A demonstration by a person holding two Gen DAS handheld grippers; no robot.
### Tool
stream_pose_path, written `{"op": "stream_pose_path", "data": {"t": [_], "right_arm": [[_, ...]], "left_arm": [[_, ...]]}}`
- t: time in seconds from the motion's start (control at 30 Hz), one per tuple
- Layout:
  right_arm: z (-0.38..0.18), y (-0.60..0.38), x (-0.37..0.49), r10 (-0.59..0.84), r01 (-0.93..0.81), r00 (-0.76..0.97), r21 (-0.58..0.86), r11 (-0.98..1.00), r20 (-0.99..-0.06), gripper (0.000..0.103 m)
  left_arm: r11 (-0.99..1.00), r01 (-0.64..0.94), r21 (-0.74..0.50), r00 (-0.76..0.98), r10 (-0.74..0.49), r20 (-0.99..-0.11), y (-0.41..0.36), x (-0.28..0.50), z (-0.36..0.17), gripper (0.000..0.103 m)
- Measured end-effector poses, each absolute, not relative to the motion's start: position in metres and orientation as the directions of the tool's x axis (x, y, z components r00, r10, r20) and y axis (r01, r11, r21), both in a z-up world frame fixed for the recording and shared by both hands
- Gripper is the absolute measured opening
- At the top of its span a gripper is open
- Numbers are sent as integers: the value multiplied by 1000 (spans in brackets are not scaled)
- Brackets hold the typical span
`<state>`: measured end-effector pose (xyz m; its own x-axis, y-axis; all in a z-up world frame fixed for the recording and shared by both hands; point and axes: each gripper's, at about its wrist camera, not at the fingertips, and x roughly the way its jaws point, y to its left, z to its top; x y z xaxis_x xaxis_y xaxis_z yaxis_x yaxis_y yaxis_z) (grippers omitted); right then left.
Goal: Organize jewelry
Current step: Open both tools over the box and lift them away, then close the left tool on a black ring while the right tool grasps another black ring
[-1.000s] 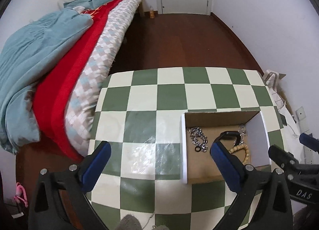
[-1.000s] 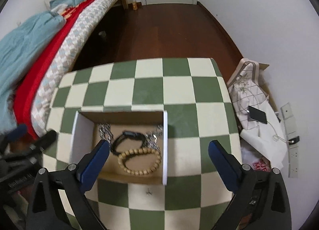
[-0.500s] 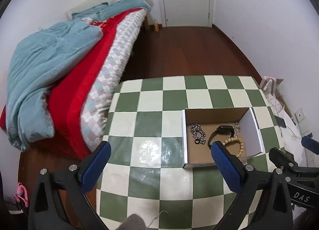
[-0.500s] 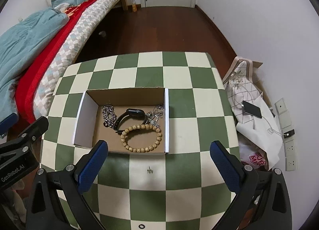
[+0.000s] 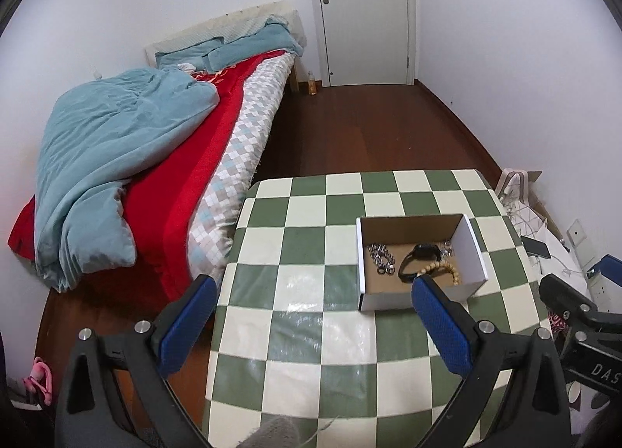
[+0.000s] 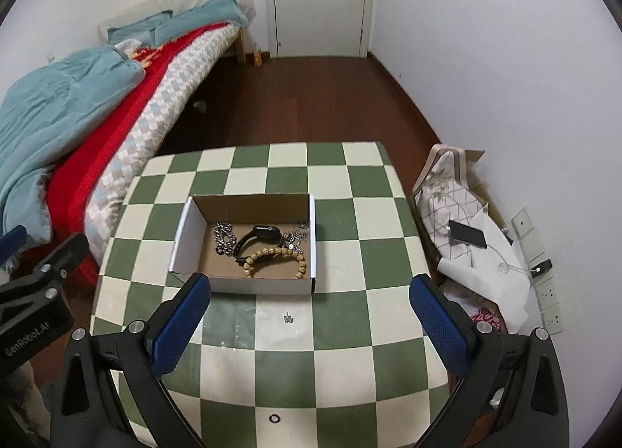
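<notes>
Hovering: both tools agape | box (image 6: 241, 284) holds watch (image 6: 261, 235), beads (image 6: 274, 253)

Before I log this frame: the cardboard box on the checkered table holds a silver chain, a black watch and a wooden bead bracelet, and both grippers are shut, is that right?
Not quite: both grippers are open and empty. The right wrist view shows the right gripper spread wide; the left wrist view shows the left gripper likewise. The cardboard box does hold the silver chain, black watch and wooden bead bracelet.

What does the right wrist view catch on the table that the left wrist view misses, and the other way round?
Right wrist only: a small ring and a tiny metal piece lying loose on the checkered table, outside the box. Left wrist only: the pink item on the floor. Both: the cardboard box holding the bead bracelet, black watch and silver chains.
</notes>
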<state>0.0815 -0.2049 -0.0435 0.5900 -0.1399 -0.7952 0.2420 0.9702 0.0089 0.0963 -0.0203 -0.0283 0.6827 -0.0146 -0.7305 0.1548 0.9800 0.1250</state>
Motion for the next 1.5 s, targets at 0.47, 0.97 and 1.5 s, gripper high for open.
{"op": "stream_pose_path", "data": {"t": [0.47, 0.97, 1.5], "right_arm": [[-153, -220, -8, -143, 343, 432, 16, 939, -890, 102], [-236, -268, -52, -105, 477, 326, 67, 877, -939, 56], [-228, -285, -46, -89, 502, 375, 121, 856, -923, 56]], "left_arm": [[944, 267, 192, 518, 28, -855, -62, 18, -161, 102], [871, 467, 154, 423, -67, -904, -142, -15, -223, 45], [899, 429, 91, 428, -113, -897, -117, 9, -214, 1]]}}
